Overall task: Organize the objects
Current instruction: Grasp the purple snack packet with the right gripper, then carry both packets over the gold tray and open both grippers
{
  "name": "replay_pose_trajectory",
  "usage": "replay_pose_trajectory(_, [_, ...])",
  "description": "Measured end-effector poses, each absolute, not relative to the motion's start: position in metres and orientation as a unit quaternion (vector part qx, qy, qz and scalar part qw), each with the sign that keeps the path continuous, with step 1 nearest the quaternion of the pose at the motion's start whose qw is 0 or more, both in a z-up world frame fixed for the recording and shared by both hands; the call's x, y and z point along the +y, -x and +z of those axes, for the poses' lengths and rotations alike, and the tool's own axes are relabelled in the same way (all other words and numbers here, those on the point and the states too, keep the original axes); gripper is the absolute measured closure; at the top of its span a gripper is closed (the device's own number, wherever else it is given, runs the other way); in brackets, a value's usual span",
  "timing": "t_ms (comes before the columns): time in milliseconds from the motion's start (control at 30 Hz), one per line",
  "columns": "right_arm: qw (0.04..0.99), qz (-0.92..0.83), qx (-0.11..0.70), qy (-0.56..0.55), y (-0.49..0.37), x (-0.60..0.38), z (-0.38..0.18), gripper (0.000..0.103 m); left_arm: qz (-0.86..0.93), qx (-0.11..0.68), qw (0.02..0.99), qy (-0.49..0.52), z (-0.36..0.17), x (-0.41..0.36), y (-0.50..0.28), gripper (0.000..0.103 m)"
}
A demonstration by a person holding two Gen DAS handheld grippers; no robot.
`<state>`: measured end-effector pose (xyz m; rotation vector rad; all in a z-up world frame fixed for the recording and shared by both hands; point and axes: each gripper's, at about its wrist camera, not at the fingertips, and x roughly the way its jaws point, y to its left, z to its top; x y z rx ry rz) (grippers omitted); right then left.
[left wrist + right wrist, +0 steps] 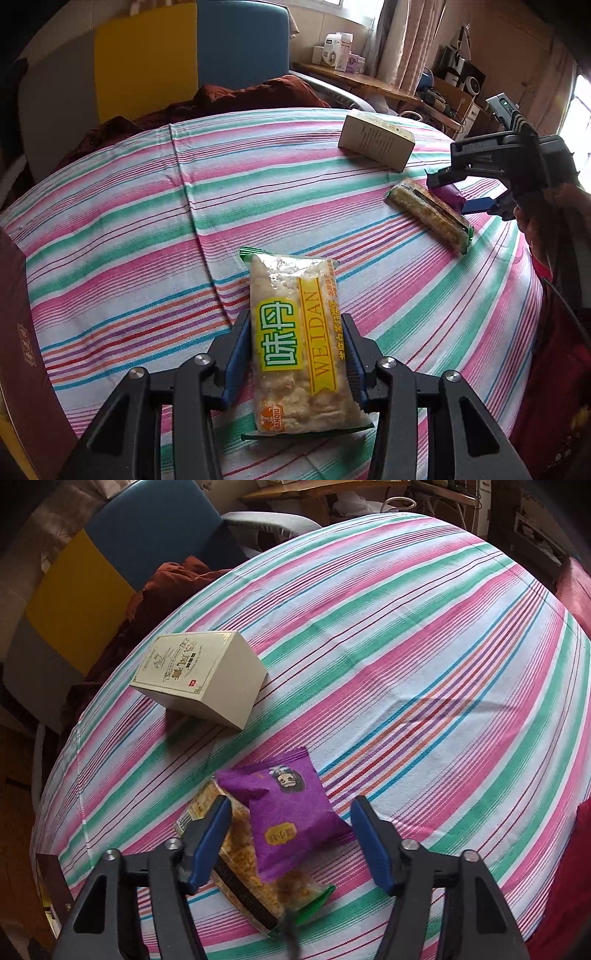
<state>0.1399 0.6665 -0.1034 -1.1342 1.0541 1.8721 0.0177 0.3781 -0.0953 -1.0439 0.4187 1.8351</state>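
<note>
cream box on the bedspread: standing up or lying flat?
Lying flat. The cream box rests on a long side on the striped bedspread, its printed front face turned upward.

Soft daylight from the blown-out window point(580, 107); fisheye bends and darkens the edges, with slight motion blur.

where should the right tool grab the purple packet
Grip the purple packet across its puffy middle, coming from above. It lies tilted, overlapping the snack bar, so a low side approach would snag the bar. The right tool already straddles it, pads not touching.
</note>
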Motion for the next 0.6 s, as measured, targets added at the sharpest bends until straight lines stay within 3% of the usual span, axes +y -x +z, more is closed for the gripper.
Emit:
replay_pose_trajectory(67, [0.346, 0.727, 0.396, 0.442, -0.137, 0.664, -0.103, 0.056, 0.75, 0.172, 0.475, 0.427, -0.095, 0.378, -0.018, 0.057])
replay_pose_trajectory(167, [0.345, 0.735, 0.385, 0.439, -0.135, 0.66, -0.099, 0.06, 0.75, 0.174, 0.476, 0.426, -0.095, 0.378, -0.018, 0.057])
replay_pose_trajectory(600, [0.311, 0.785, 0.382, 0.376, -0.136, 0.648, -0.073, 0.06, 0.747, 0.15, 0.476, 0.44, -0.076, 0.361, -0.013, 0.058])
